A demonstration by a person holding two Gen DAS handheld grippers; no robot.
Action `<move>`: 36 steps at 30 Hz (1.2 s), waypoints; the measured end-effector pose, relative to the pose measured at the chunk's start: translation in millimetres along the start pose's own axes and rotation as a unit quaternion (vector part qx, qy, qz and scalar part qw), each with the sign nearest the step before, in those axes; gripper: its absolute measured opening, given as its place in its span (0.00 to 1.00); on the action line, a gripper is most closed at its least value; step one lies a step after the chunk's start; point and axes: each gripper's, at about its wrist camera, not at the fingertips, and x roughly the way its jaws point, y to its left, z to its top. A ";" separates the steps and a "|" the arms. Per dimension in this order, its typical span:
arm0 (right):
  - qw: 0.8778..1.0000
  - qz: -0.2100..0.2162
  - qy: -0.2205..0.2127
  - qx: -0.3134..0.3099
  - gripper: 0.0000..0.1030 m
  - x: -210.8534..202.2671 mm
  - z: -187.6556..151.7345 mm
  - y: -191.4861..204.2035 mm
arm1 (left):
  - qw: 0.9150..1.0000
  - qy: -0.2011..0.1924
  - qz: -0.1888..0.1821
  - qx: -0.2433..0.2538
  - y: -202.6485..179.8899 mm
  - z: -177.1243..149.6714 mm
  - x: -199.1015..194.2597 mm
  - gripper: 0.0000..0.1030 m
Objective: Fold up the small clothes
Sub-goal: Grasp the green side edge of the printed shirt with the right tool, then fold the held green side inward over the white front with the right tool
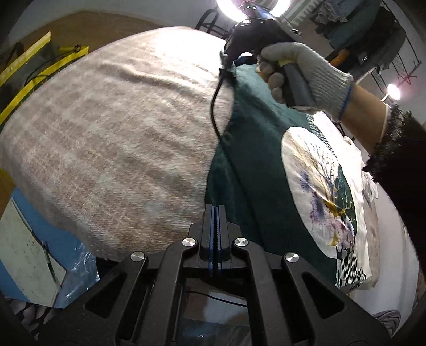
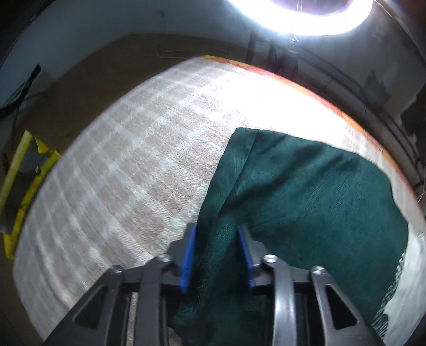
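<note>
A dark green garment with a round white printed patch lies on a beige checked cloth-covered table. My left gripper is shut at the garment's near left edge; whether cloth sits between its pads is not clear. My right gripper, held by a gloved hand, is at the garment's far left corner. In the right wrist view the right gripper is partly open, with a fold of the green garment lying between its blue pads.
The table's far edge is brightly lit by a ring lamp. Yellow straps and dark gear lie off the table's left side. A blue sheet and a white board sit below the near left edge.
</note>
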 end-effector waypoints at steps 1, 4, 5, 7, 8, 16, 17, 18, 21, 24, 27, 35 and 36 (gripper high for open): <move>1.000 -0.001 0.000 0.000 0.03 -1.5 -0.5 -1.2 | 1.000 -0.003 0.000 0.005 -2.8 0.1 -1.8 0.00; 1.000 0.014 -0.010 0.022 0.02 -12.0 -2.2 -14.0 | 1.000 -0.010 -0.007 0.016 -8.2 1.1 -9.0 0.00; 0.999 0.024 -0.019 0.032 0.02 -17.4 -3.5 -19.8 | 1.000 -0.013 -0.008 0.021 -11.2 1.2 -11.0 0.00; 0.997 0.047 -0.038 0.049 0.02 -29.1 -6.2 -32.2 | 0.999 -0.017 -0.011 0.027 -14.3 0.8 -13.5 0.00; 0.996 0.055 -0.047 0.055 0.02 -35.2 -8.5 -38.3 | 0.999 -0.018 -0.013 0.030 -17.3 0.5 -14.7 0.00; 0.976 0.119 -0.123 0.137 0.02 -75.2 -39.0 -106.6 | 0.996 -0.027 -0.031 0.082 -54.8 -6.6 -20.5 0.00; 0.971 0.125 -0.134 0.155 0.02 -79.3 -46.4 -118.7 | 0.995 -0.027 -0.032 0.092 -62.5 -8.6 -20.1 0.00; 0.968 0.129 -0.139 0.168 0.02 -82.5 -53.5 -128.5 | 0.994 -0.026 -0.034 0.098 -68.1 -10.4 -19.2 0.00; 0.957 0.133 -0.146 0.211 0.02 -87.1 -76.7 -158.6 | 0.993 -0.016 -0.041 0.113 -84.6 -16.5 -13.3 0.00; 0.952 0.127 -0.147 0.235 0.02 -86.4 -97.0 -185.4 | 0.990 -0.006 -0.048 0.132 -102.5 -24.8 -7.6 0.00; 0.948 0.120 -0.142 0.259 0.02 -83.5 -115.3 -211.0 | 0.987 0.004 -0.053 0.152 -122.2 -32.5 0.7 0.00; 0.937 0.105 -0.143 0.303 0.02 -84.7 -147.6 -264.8 | 0.982 0.040 -0.078 0.167 -158.5 -43.5 22.1 0.00; 0.939 0.098 -0.140 0.298 0.02 -84.7 -149.1 -267.7 | 0.981 0.044 -0.080 0.171 -164.7 -45.6 25.0 0.00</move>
